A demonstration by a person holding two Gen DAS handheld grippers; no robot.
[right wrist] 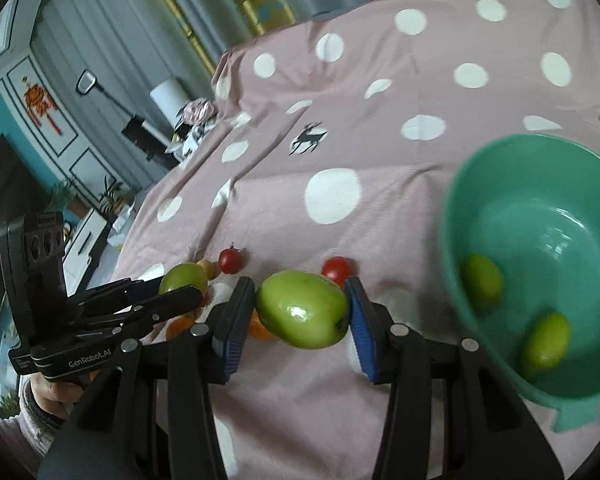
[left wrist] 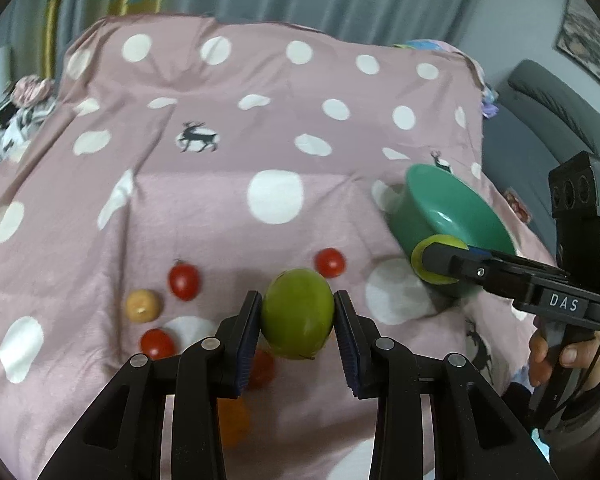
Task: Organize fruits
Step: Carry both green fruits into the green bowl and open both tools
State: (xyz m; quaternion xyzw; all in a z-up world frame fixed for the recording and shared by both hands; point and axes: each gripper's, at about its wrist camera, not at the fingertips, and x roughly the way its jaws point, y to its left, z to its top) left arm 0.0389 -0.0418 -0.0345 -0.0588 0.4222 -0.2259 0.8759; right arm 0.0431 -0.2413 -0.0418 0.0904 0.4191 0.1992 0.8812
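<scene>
The right wrist view is showing my right gripper (right wrist: 302, 312) with its blue-padded fingers clamped on a smooth green oval fruit (right wrist: 302, 309), long axis lying crosswise between the pads. The teal plastic bowl (right wrist: 512, 168) is sitting just to the right of this fruit, tilted toward me, with two small green fruits (right wrist: 482, 282) already lying inside near its lower wall. I am judging that the coming move turns on this: the bowl's mouth lies to the right and slightly ahead of my right fingers, so this hand is the nearer one to drop first.

My left gripper (left wrist: 296, 314) is also pinching shut on a second green round fruit (left wrist: 297, 313), held above the pink polka-dot bedsheet (left wrist: 220, 200), well to the left of the bowl. Below and around it, red cherry tomatoes (left wrist: 184, 280), a small tan fruit (left wrist: 142, 306) and an orange fruit (left wrist: 232, 420) are lying loose on the sheet, still to be gathered. The left hand will probably need to travel rightward across the sheet to reach the bowl.
</scene>
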